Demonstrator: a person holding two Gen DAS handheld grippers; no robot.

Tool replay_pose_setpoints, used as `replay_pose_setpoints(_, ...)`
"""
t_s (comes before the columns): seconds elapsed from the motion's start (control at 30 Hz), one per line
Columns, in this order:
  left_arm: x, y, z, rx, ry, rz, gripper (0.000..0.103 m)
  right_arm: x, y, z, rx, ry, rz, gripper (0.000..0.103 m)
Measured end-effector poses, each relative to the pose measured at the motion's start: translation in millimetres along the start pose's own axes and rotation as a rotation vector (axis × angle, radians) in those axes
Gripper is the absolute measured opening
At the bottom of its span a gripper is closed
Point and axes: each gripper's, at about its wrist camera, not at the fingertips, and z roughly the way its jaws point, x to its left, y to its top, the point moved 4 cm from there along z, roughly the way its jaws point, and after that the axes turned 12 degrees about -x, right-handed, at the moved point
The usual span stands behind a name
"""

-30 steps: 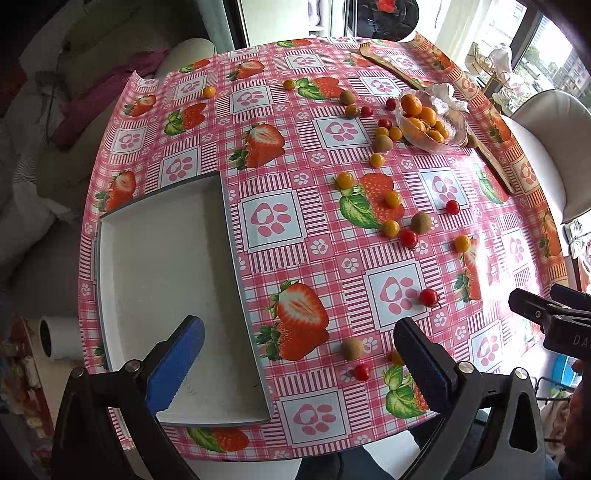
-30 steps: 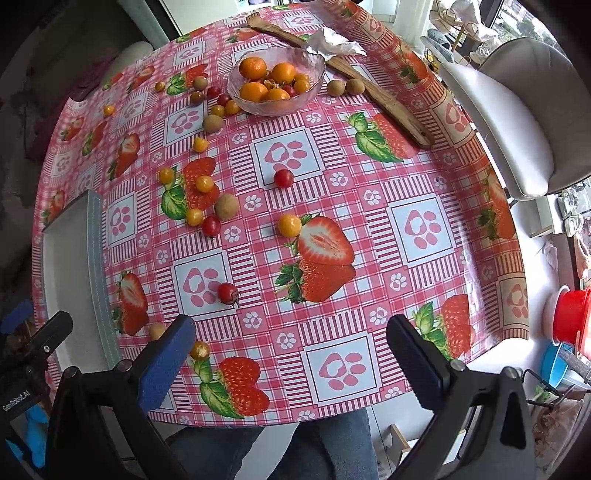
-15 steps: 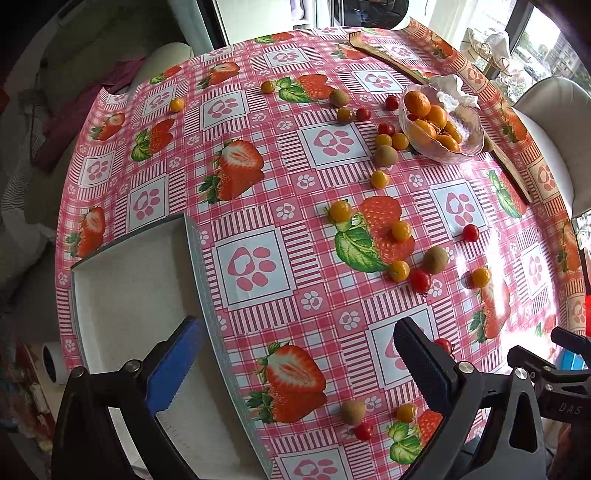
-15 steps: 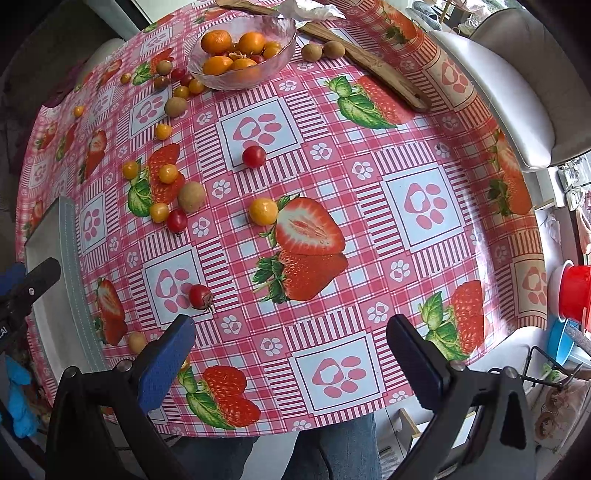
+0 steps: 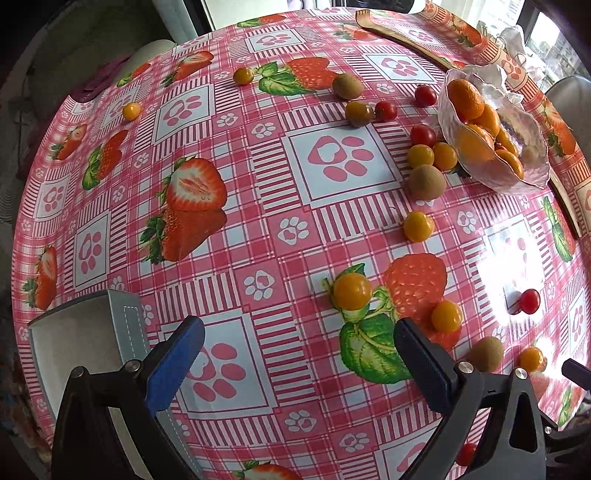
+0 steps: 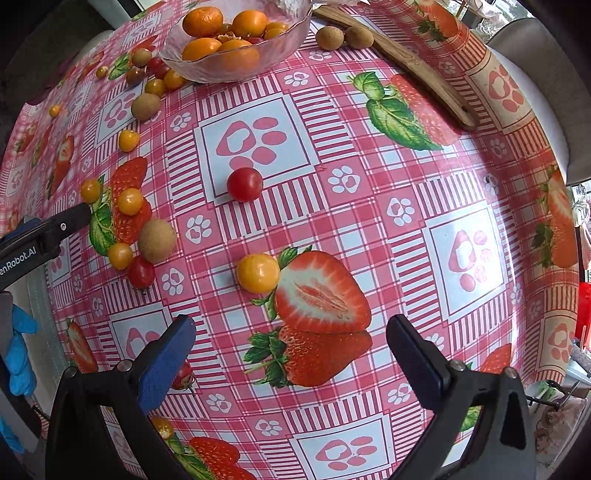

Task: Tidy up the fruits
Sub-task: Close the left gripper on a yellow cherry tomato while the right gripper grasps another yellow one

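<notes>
Several small loose fruits lie on the strawberry-print tablecloth: yellow and red cherry tomatoes and brown kiwis. My left gripper (image 5: 295, 350) is open and empty, low over the cloth, with a yellow tomato (image 5: 351, 291) just ahead of its right finger. My right gripper (image 6: 291, 347) is open and empty; a yellow tomato (image 6: 258, 273) lies ahead between its fingers and a red tomato (image 6: 245, 184) farther on. A glass bowl (image 5: 532, 177) of oranges stands at the far right; it also shows in the right wrist view (image 6: 288, 44). A grey tray (image 5: 125, 325) sits at the left.
A long wooden utensil (image 6: 417, 70) lies along the far edge behind the bowl. Two kiwis (image 6: 345, 36) rest beside it. A grey chair (image 6: 554, 85) stands beyond the table's right edge. The left gripper's arm (image 6: 40, 240) reaches in at the left of the right wrist view.
Both grippers have moved forward and lower over the table, so the fruits look larger and closer. The tray has slid toward the lower left of the left view. Jaws stay open.
</notes>
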Motion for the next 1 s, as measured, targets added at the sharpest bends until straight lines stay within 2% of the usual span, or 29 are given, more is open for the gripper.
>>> replay_pose_setpoints(0.1, -4, 3, 6, -0.013, 0.0, 0.009, 0.103, -1, 6, 8, -0.004, 0.0, -0.001, 0.102)
replay_pose_setpoints(0.17, -6, 3, 10, -0.003, 0.004, 0.02, 0.083, 0, 9, 13, -0.009, -0.002, -0.006, 0.097)
replay_pose_setpoints(0.23, -7, 4, 10, -0.007, 0.001, 0.006, 0.083, 1, 12, 16, -0.01, -0.002, -0.007, 0.09)
replay_pose_setpoints(0.3, -8, 5, 10, -0.011, -0.007, -0.003, 0.076, 1, 18, 19, -0.018, -0.011, -0.012, 0.086)
replay_pose_setpoints(0.37, -14, 5, 7, -0.017, -0.032, -0.006, 0.058, 0, 19, 18, -0.028, -0.027, -0.025, 0.075)
replay_pose_setpoints(0.4, -17, 6, 6, -0.02, -0.045, -0.001, 0.053, 1, 19, 17, -0.032, -0.032, -0.033, 0.071)
replay_pose_setpoints(0.47, -25, 7, 4, -0.023, -0.078, 0.012, 0.031, 8, 23, 17, -0.041, -0.036, -0.057, 0.053)
replay_pose_setpoints(0.5, -28, 7, 3, -0.025, -0.085, 0.021, 0.027, 11, 23, 17, -0.047, -0.036, -0.07, 0.047)
replay_pose_setpoints(0.53, -30, 6, 1, -0.026, -0.09, 0.027, 0.023, 15, 21, 14, -0.051, -0.023, -0.077, 0.034)
replay_pose_setpoints(0.57, -31, 6, 1, -0.023, -0.096, 0.024, 0.023, 18, 21, 13, -0.054, 0.004, -0.079, 0.024)
replay_pose_setpoints(0.7, -25, 2, -12, -0.023, -0.133, -0.029, 0.023, 18, 16, 9, -0.045, 0.072, -0.023, 0.024)
replay_pose_setpoints(0.77, -18, 1, -22, -0.036, -0.143, -0.044, 0.023, 18, 20, 3, -0.037, 0.079, 0.008, 0.024)
replay_pose_setpoints(1.0, 16, -13, -60, -0.074, -0.146, -0.108, 0.023, 27, 10, -21, -0.047, 0.115, -0.016, 0.024)
